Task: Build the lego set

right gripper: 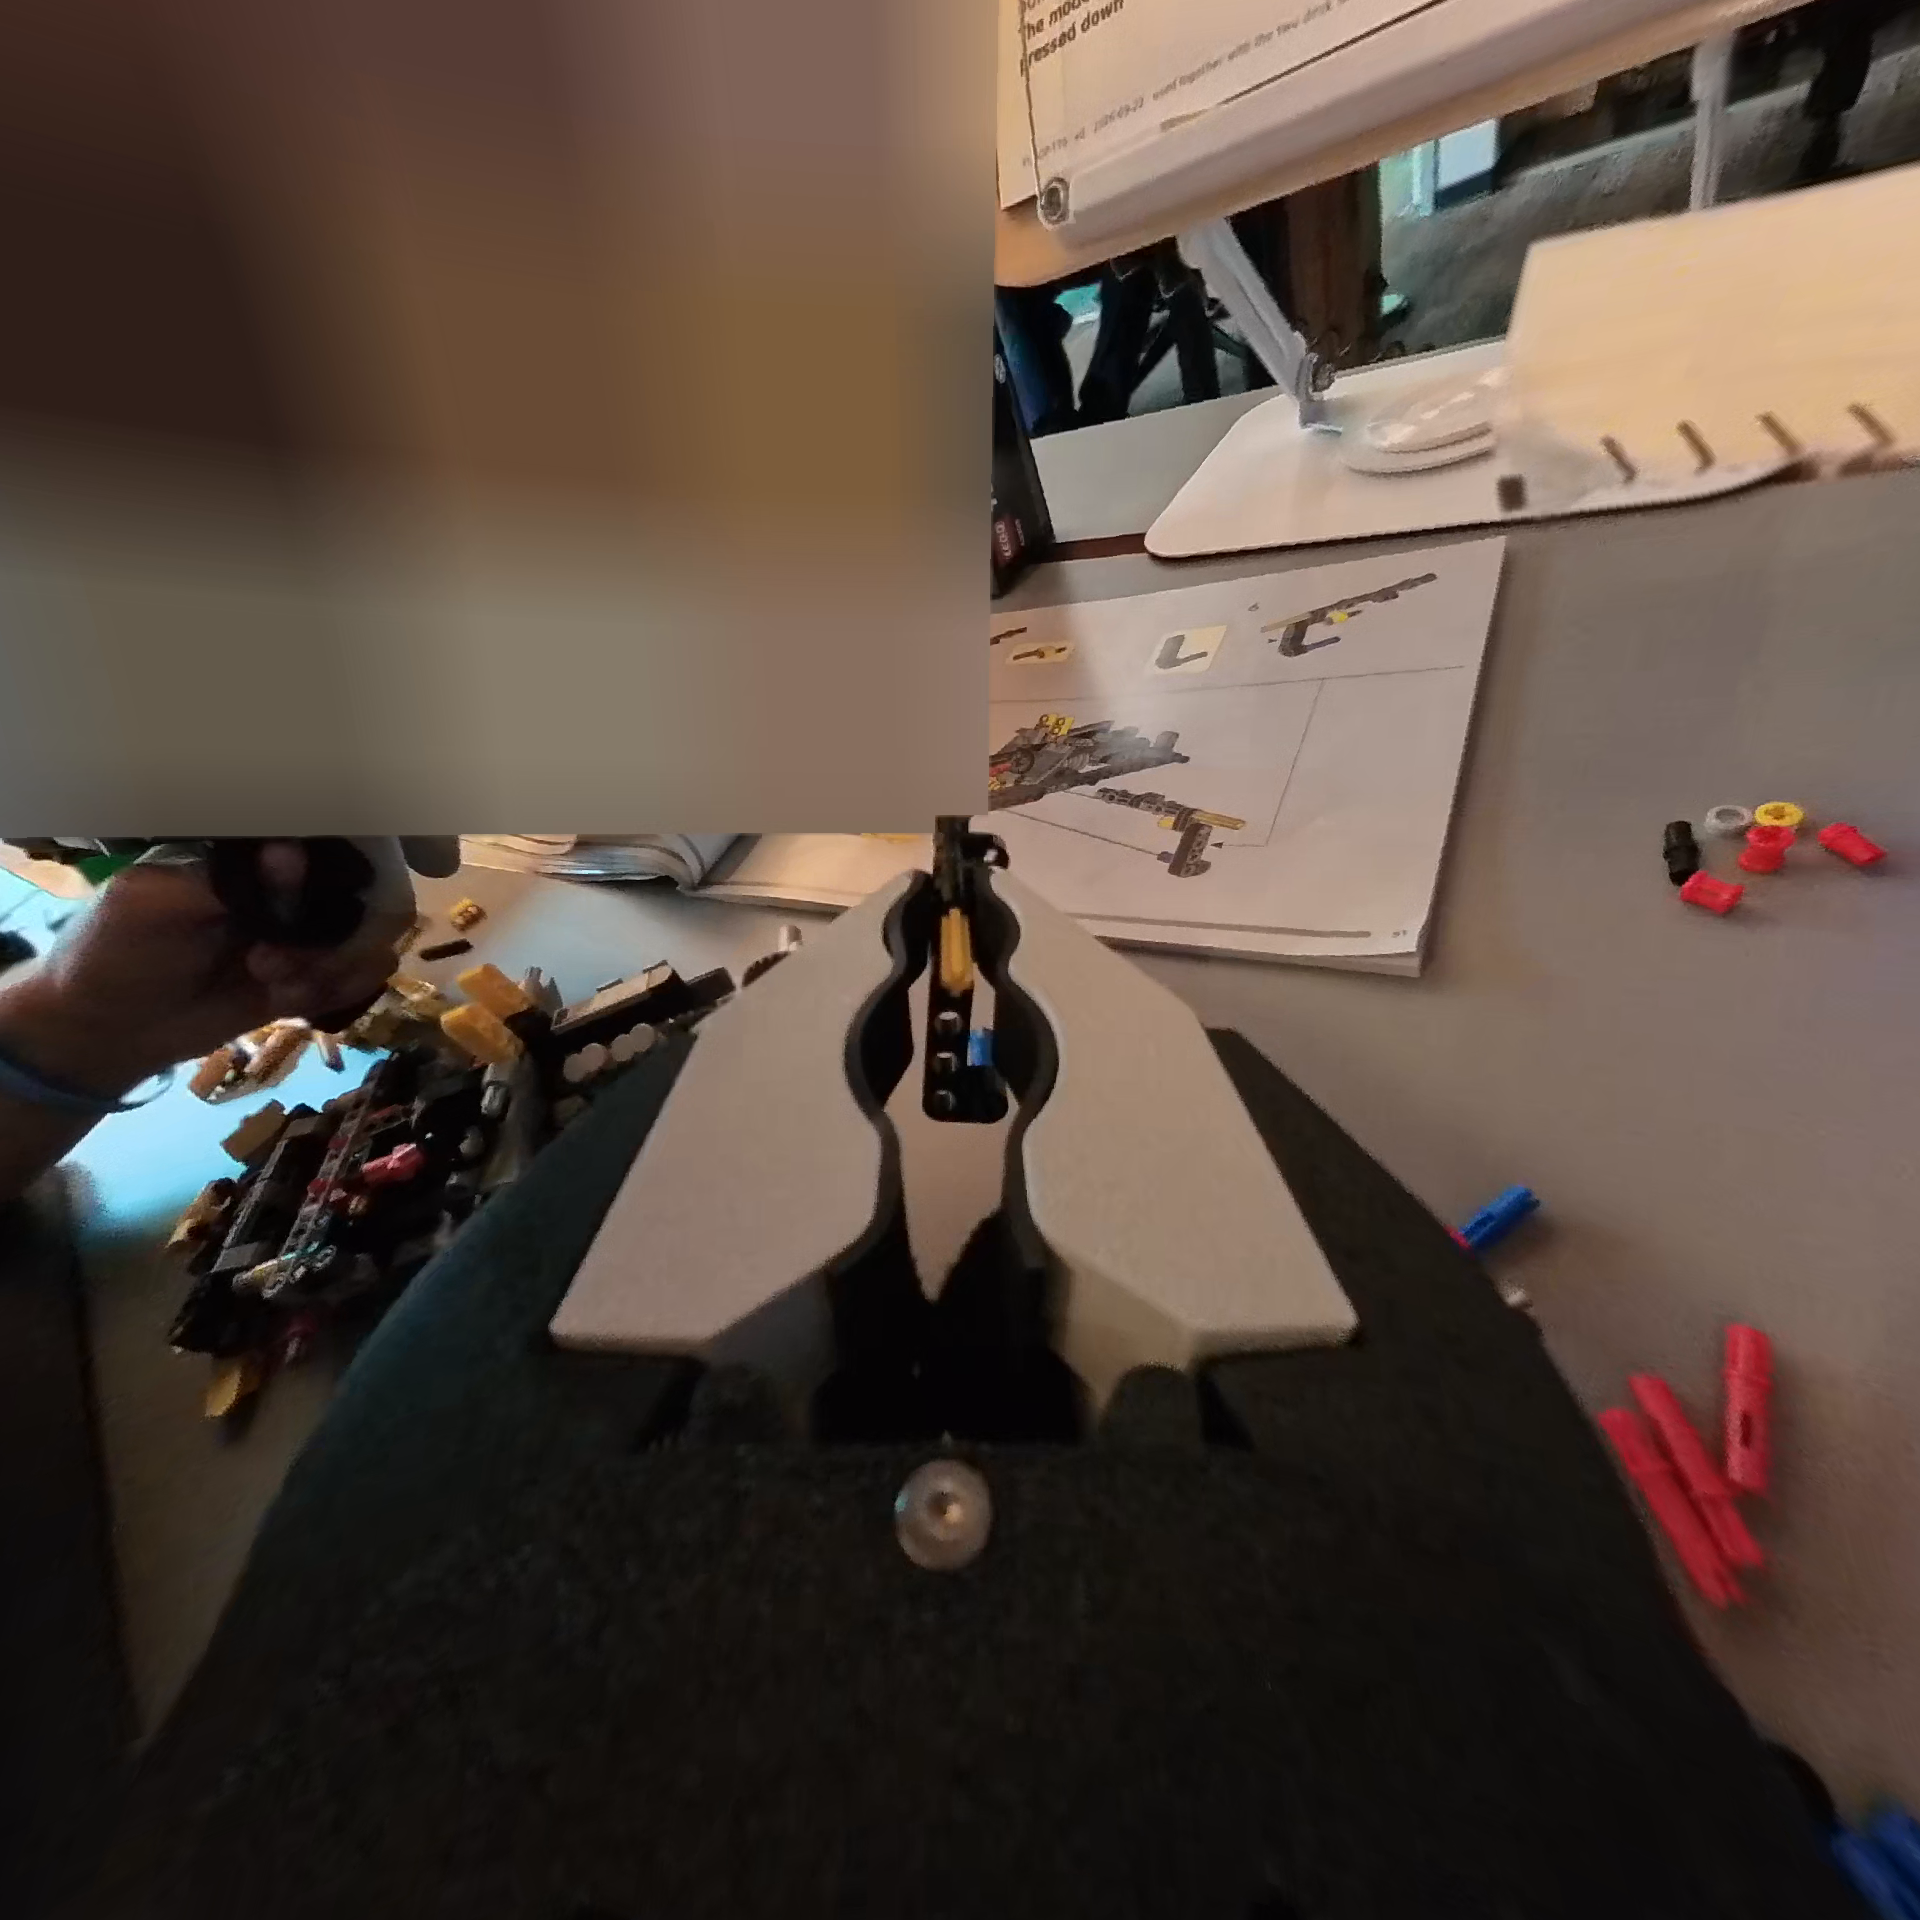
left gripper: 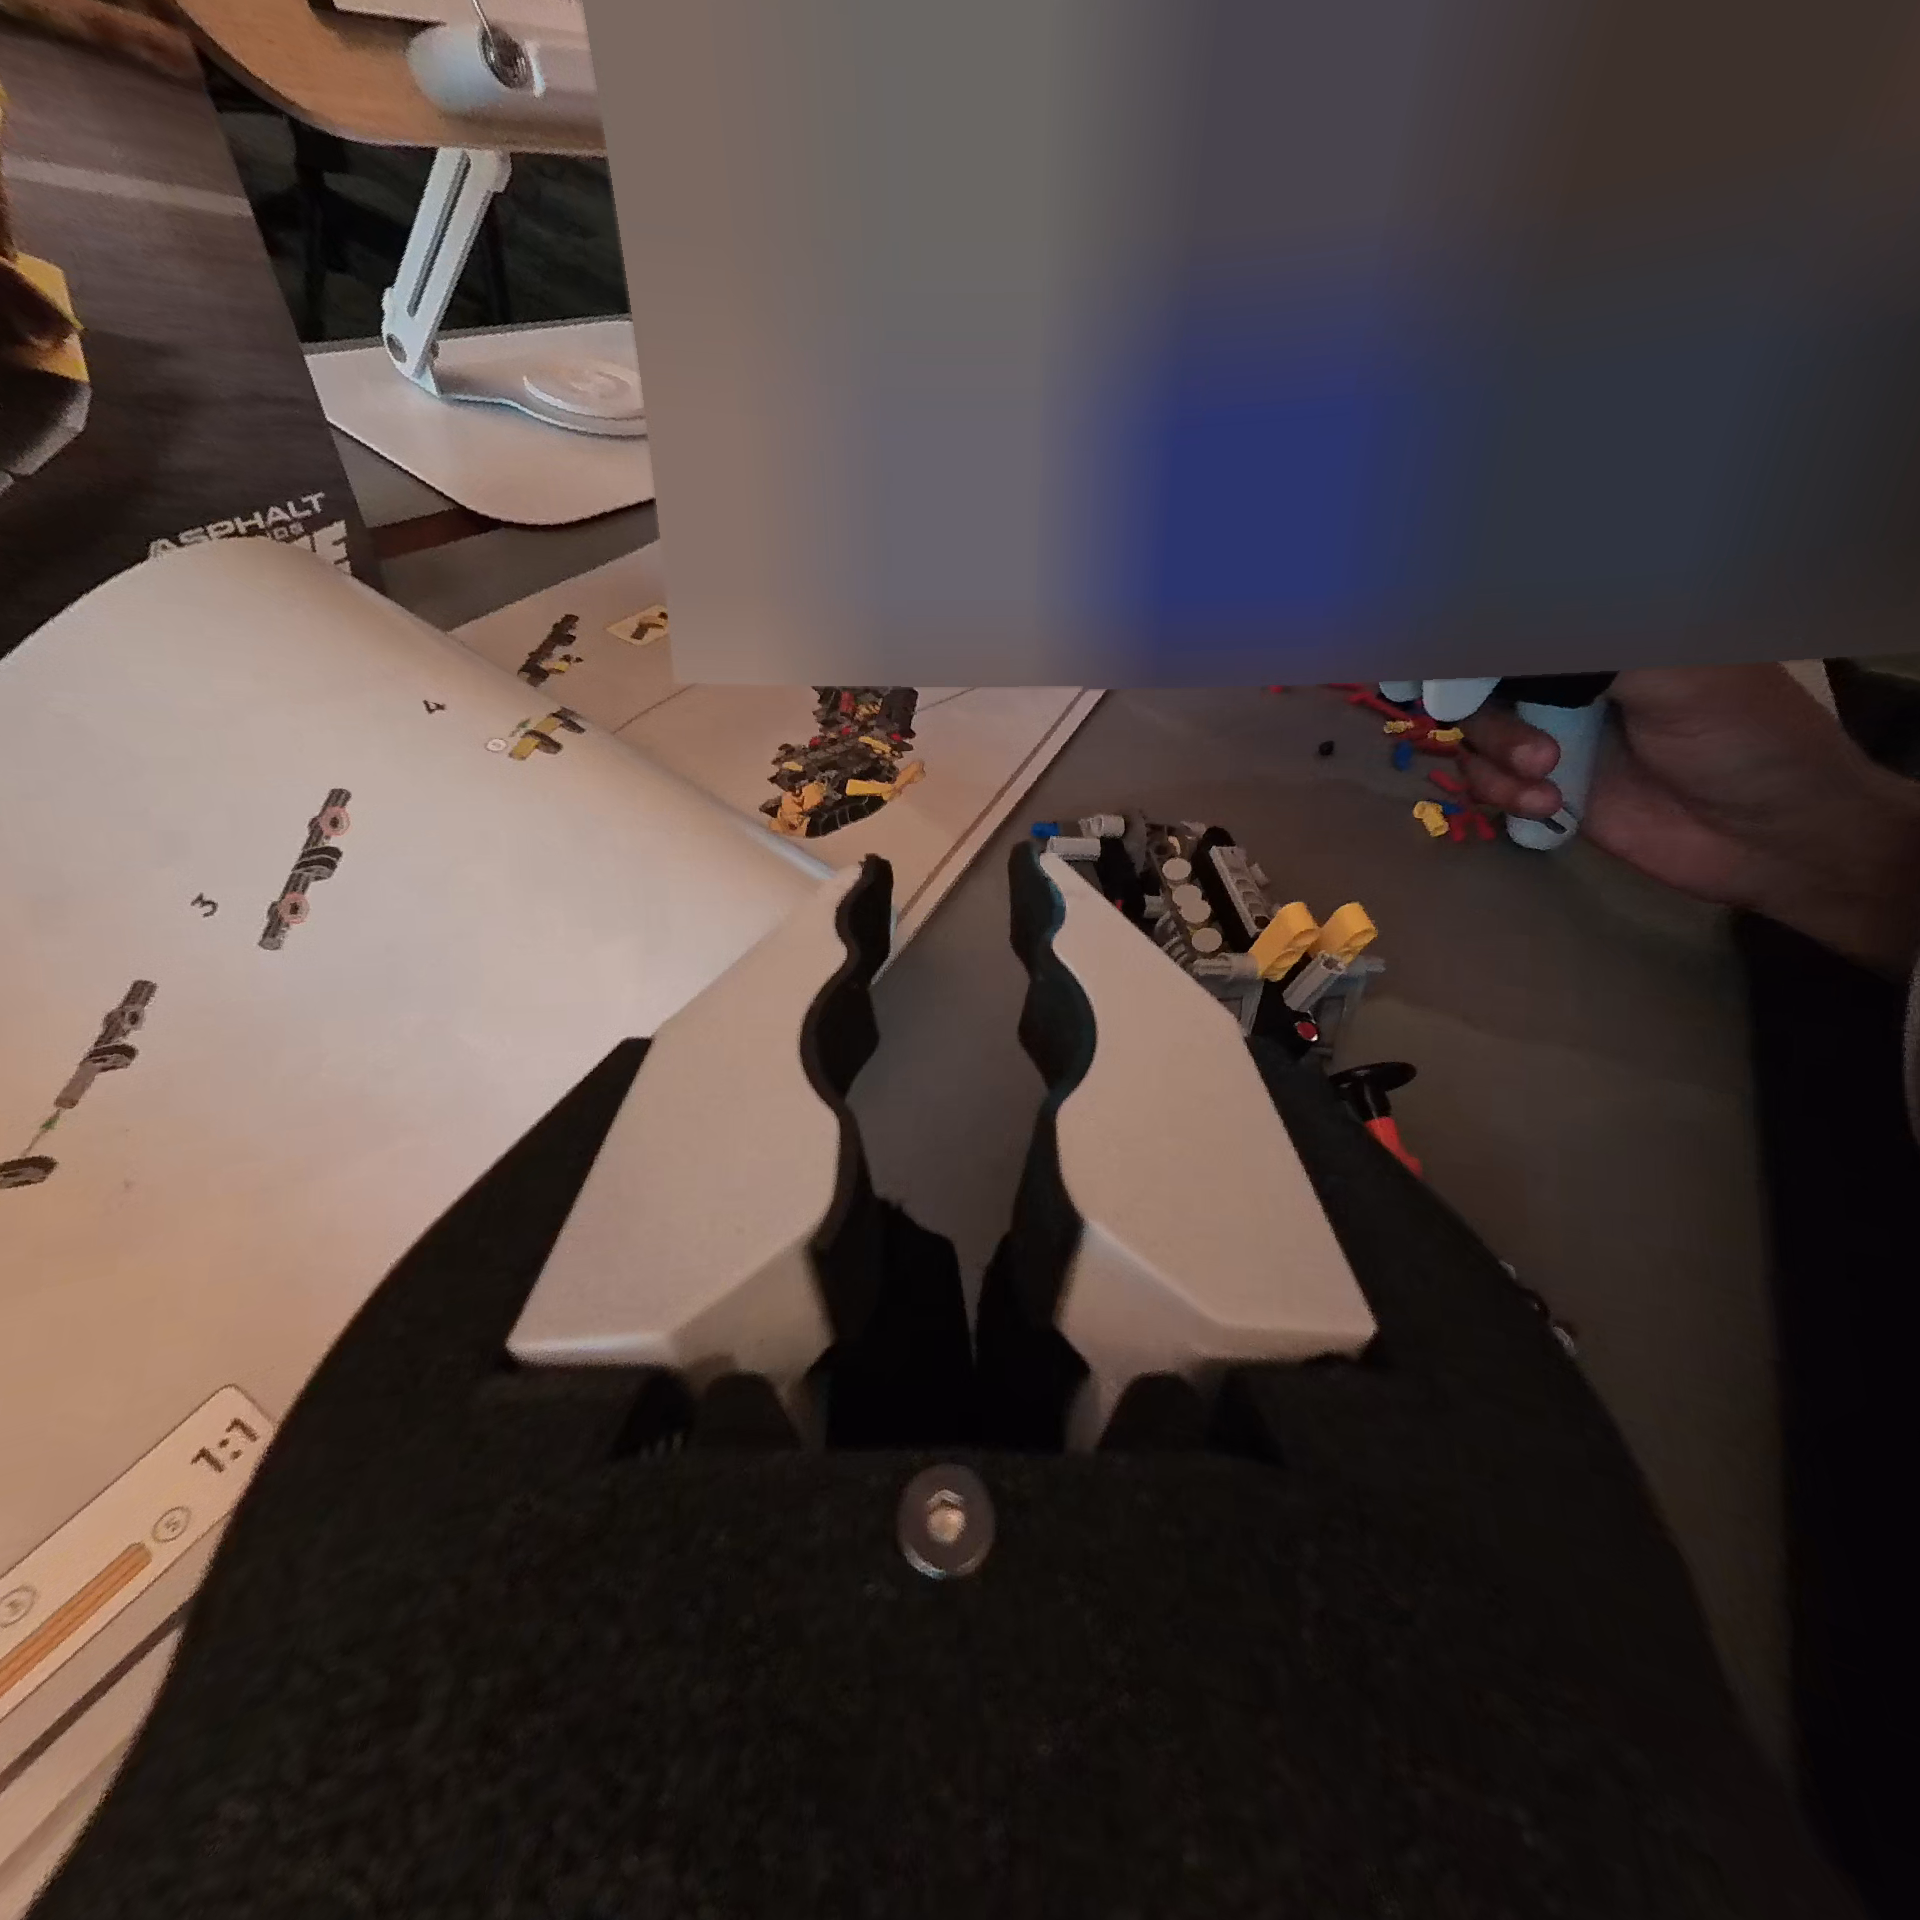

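1. The grey worktop (right gripper: 1662, 675) carries an open instruction booklet (right gripper: 1351, 727).
2. The half-built model (left gripper: 1205, 914) lies just right of the left tool (left gripper: 951, 873), which is released and empty.
3. The right tool (right gripper: 956, 894) is clenched on a black beam assembly (right gripper: 951, 1049).
4. Red pins (right gripper: 1694, 1455) lie right of it.

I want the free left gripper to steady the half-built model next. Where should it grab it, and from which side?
Probably the long grey side frame of the model, from above with the left gripper open across its width; the yellow pieces sticking up look less firm.
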Tool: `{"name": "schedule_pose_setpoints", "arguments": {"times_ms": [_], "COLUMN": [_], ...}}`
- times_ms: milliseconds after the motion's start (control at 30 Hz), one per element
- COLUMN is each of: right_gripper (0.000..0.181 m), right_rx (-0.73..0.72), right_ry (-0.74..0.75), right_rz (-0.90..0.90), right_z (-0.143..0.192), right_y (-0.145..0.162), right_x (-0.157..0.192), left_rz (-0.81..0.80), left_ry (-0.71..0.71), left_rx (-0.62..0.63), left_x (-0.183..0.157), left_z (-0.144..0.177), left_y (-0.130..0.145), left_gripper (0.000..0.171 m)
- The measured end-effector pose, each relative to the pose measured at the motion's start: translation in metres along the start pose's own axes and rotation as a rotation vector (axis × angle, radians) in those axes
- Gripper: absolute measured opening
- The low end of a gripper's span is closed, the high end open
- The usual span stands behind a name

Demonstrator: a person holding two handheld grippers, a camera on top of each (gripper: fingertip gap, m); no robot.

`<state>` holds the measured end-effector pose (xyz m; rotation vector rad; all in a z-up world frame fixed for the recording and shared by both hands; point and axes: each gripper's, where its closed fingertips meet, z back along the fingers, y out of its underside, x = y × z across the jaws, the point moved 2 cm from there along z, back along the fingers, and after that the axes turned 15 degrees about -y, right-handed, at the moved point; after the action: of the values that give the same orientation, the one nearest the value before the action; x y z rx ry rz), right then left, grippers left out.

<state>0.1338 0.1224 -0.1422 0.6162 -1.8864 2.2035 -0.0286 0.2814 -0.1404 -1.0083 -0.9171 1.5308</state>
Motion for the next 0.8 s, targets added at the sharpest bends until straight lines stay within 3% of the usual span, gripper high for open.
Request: {"name": "schedule_pose_setpoints", "arguments": {"times_ms": [300, 500, 800], "right_gripper": [0.006, 0.006, 0.006], "right_rx": [-0.267, -0.288, -0.457], "right_ry": [-0.243, -0.419, -0.915], "right_rz": [-0.244, -0.272, -0.493], "right_z": [0.009, 0.008, 0.030], "right_y": [-0.029, -0.030, -0.047], "right_x": [0.014, 0.048, 0.093], "left_rz": [-0.118, -0.228, -0.383], "left_ry": [-0.040, -0.026, 0.027], "left_rx": [-0.124, -0.191, -0.309], "left_x": [-0.015, -0.044, -0.094], "left_z": [0.019, 0.027, 0.046], "left_y": [-0.024, -0.031, -0.039], "left_gripper": [0.019, 0.017, 0.012]}}
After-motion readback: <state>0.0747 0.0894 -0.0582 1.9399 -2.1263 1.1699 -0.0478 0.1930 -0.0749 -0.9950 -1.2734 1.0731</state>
